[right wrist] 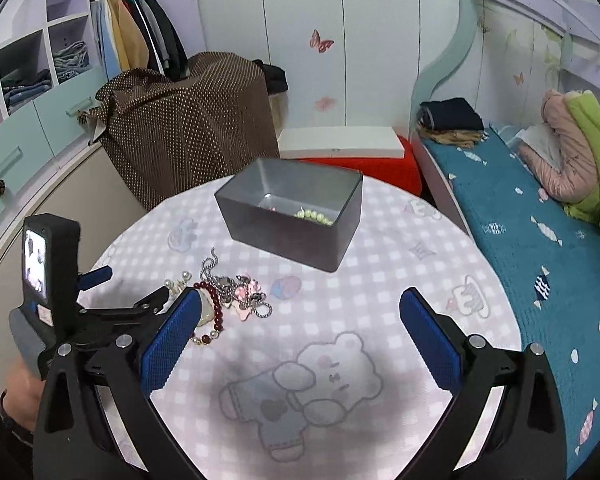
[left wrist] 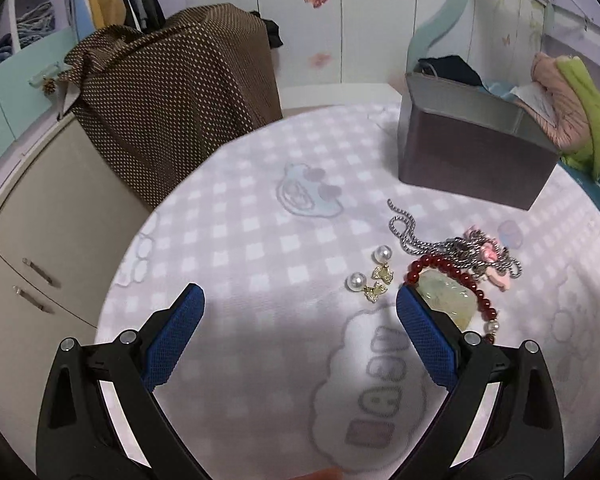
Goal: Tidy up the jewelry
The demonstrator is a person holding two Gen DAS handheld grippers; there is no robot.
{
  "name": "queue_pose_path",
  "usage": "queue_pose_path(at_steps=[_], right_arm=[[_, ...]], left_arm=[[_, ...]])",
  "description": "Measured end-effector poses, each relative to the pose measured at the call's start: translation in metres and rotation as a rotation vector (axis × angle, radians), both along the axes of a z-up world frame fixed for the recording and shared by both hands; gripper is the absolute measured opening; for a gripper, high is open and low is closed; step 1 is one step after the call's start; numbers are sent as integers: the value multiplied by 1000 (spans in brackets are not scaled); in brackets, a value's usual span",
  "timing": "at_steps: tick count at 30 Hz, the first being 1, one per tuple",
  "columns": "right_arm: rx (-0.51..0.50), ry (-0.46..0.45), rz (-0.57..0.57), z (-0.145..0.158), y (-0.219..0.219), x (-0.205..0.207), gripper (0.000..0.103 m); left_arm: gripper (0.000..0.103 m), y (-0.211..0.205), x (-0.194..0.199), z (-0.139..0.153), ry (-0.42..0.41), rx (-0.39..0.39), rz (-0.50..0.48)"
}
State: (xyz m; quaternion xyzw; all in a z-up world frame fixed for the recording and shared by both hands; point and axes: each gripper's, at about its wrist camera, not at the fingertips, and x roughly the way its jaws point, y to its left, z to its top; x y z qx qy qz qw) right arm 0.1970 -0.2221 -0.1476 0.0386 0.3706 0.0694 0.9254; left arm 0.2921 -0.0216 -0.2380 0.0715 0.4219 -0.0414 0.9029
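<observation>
On the round table's pink checked cloth [left wrist: 240, 240] lies a jewelry pile: two pearl earrings [left wrist: 370, 280], a red bead bracelet [left wrist: 460, 280] with a pale jade pendant [left wrist: 446, 298], a silver chain [left wrist: 414, 236] and a pink flower piece [left wrist: 490, 254]. My left gripper [left wrist: 300, 294] stands open just short of the earrings, with its right finger beside the pendant. In the right wrist view the pile [right wrist: 228, 296] lies left of my open, empty right gripper [right wrist: 300, 298], and the left gripper [right wrist: 128, 286] shows by it. A grey metal box [right wrist: 288, 220] behind holds a pearl strand [right wrist: 314, 215].
The grey box [left wrist: 472, 152] stands at the table's far right. A brown dotted cover [right wrist: 188, 120] drapes something behind the table. A bed with a teal sheet [right wrist: 540, 248] runs along the right, beige cabinets [left wrist: 40, 240] on the left. A hand [right wrist: 20, 396] holds the left gripper.
</observation>
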Motion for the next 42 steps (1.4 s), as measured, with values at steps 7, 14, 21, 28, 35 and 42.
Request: queue_pose_path(at_steps=[7,14,21,28,35,42], right_arm=[[7,24,14,-6,4,6,96],[11,43,42,-12,13,7,96],[13,53,63,-15,20,10,96],[15,72,92,-21,30,20,96],[-8,81,220,-28,66,53,95],[-49,151,369,-56,113,83,45]], left_arm=[[87,1,16,-9,29,-20,-2],[52,-5,15,-10,39,-77,-71],[13,1,10,-6,57,-137,-110],[13,15,5,-5,68,-209,-101],[13,38,-11,8,29,-227,-40],[13,65,-27,29,-32,-210,31]])
